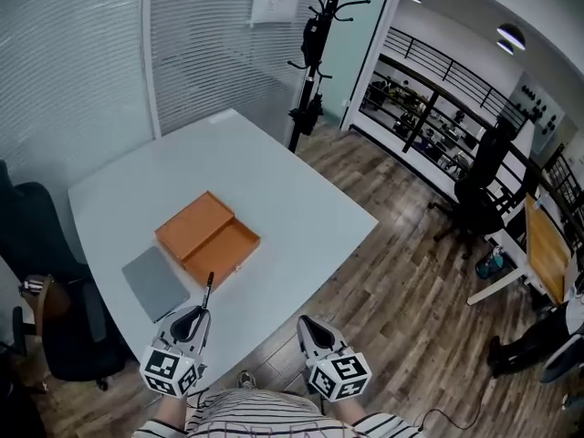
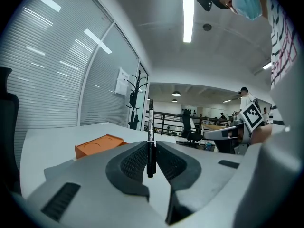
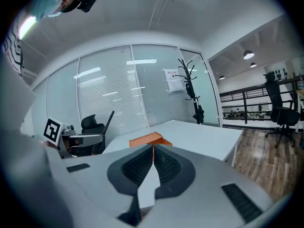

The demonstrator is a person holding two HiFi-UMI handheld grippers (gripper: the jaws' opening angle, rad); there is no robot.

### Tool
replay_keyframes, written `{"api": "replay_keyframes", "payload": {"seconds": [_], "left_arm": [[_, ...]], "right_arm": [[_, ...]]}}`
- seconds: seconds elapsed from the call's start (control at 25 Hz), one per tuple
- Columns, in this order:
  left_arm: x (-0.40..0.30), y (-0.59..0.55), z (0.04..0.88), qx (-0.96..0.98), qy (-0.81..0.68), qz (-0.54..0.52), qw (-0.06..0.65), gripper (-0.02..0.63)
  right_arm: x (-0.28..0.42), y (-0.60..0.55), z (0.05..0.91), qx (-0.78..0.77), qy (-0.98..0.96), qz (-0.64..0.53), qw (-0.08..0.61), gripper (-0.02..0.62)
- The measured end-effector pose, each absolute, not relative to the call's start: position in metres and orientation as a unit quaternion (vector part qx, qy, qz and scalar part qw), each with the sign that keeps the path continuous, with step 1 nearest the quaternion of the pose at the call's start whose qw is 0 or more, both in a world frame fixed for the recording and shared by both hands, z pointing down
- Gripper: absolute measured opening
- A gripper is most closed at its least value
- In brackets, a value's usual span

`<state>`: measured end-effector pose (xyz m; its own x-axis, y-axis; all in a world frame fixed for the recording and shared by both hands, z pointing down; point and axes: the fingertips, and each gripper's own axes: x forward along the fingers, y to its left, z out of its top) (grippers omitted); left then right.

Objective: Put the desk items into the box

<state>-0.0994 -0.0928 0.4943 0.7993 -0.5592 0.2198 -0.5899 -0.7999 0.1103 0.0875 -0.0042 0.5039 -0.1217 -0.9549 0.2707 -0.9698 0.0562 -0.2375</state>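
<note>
An open orange box (image 1: 208,238) lies on the white desk (image 1: 283,190), its lid folded out beside the tray. My left gripper (image 1: 195,316) hovers at the desk's near edge, shut on a black pen (image 1: 207,292) that points toward the box. In the left gripper view the pen (image 2: 151,137) stands upright between the jaws, with the orange box (image 2: 97,145) beyond to the left. My right gripper (image 1: 313,328) hangs off the desk's near edge, shut with nothing in it; the orange box (image 3: 146,139) shows beyond its jaws.
A grey flat pad (image 1: 154,283) lies on the desk left of the box. A black office chair (image 1: 46,290) stands at the desk's left. A coat stand (image 1: 315,53) rises behind the desk's far corner. Wood floor (image 1: 401,272) lies to the right.
</note>
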Motion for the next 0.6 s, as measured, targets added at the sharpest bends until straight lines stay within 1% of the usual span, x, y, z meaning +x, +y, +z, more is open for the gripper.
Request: {"api": "replay_keyframes", "payload": {"seconds": [0.28, 0.6], "left_arm": [[-0.099, -0.123, 0.5, 0.942, -0.309, 0.098, 0.086, 0.067], [-0.085, -0.161, 0.51, 0.927, -0.35, 0.108, 0.084, 0.067]], "right_arm": [[0.081, -0.043, 0.509, 0.644, -0.742, 0.186, 0.026, 0.026], [0.101, -0.09, 0.522, 0.606, -0.77, 0.196, 0.037, 0.026]]}}
